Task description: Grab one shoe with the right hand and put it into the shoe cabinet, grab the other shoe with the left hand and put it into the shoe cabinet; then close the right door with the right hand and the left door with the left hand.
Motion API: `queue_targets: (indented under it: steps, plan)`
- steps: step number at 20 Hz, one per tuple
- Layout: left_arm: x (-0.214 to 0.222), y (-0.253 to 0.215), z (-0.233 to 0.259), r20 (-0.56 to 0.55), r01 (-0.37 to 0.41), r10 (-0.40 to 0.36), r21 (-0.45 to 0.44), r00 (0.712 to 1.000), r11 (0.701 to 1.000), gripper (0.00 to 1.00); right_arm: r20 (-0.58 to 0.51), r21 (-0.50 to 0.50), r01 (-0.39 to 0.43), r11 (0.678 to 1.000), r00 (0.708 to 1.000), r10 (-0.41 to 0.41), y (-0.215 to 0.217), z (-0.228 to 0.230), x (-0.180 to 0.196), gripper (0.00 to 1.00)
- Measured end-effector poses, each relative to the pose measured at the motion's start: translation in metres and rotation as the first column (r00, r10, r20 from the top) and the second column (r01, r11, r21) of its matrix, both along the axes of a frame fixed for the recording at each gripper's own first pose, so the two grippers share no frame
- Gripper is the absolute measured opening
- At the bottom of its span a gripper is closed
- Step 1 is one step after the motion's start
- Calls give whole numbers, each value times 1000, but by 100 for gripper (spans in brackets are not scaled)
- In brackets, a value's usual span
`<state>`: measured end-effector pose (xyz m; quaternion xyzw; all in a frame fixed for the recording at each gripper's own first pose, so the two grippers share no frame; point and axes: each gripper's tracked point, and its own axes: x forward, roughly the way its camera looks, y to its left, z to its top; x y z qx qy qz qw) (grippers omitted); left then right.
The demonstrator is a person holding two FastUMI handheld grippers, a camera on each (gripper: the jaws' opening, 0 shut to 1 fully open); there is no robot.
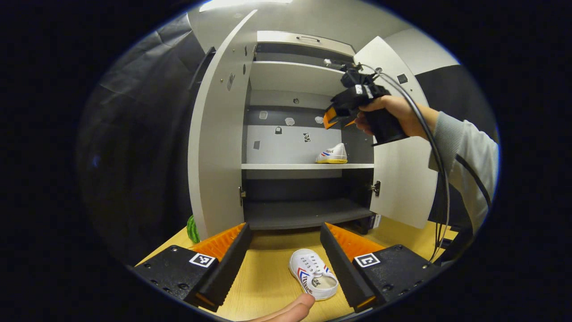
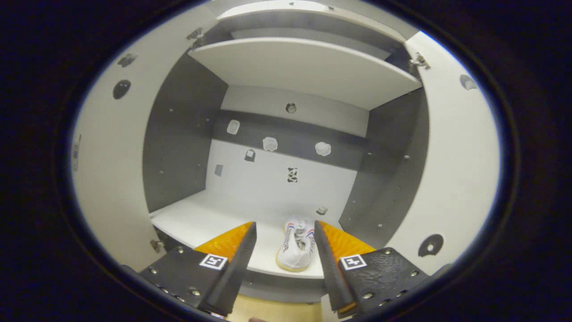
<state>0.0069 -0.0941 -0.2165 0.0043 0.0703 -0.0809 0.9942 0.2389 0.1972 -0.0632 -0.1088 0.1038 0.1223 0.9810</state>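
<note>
Left gripper view: cabinet [image 1: 308, 134] standing on the table [image 1: 263, 277], left door [image 1: 216, 147] and right door [image 1: 402, 179] both swung wide. One shoe [image 1: 332, 154] already on the middle shelf [image 1: 286, 166], toward the right side. Other shoe [image 1: 313, 273] flat on the table, sole down, opening up, between the spread fingers of the left gripper [image 1: 285, 259] but touched by neither; nearer the right-hand finger. Farther off, right gripper [image 1: 338, 117] held by a hand [image 1: 393, 116] in front of the upper shelf.

Right gripper view: same compartment seen close, shelf [image 2: 201, 219] with the shoe [image 2: 297, 243] lying toe-forward between the fingers of the right gripper [image 2: 286, 250]. Fingers apart, gaps visible on both sides, nothing pinched; looks released.

Shoe on the table: probably light, canvas upper soft and yielding, rubber sole stiffer and fairly grippy. Not fragile. Best taken across the midfoot, fingers pressing the two sides low near the sole, where the shape holds. Squeezing high at the collar likely to fold the fabric and let it tilt. Present finger spread looks ample for that width.
</note>
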Motion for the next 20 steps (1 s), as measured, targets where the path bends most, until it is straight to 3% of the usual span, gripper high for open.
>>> queue_targets:
  steps: [3,5,11,15,20]
  plan:
    - [-6,0,6,2,1,-1,-3,1000,1000,97,-48,90,41,995,998,-37,-16,-13,-70,95]
    - [-8,-1,6,-13,4,-4,2,1000,1000,97,-43,83,27,996,999,-23,-24,-17,-112,99]
    - [-5,-6,-29,-134,-5,4,-4,991,1000,98,54,124,24,992,998,-31,-62,-13,-223,98]
    - [10,-9,-87,-273,-2,-4,-23,962,1000,98,131,169,64,984,988,-87,-94,-14,-257,98]
    - [16,-17,-159,-461,22,-24,-9,887,1000,98,118,222,156,962,975,-186,-145,-35,-267,98]
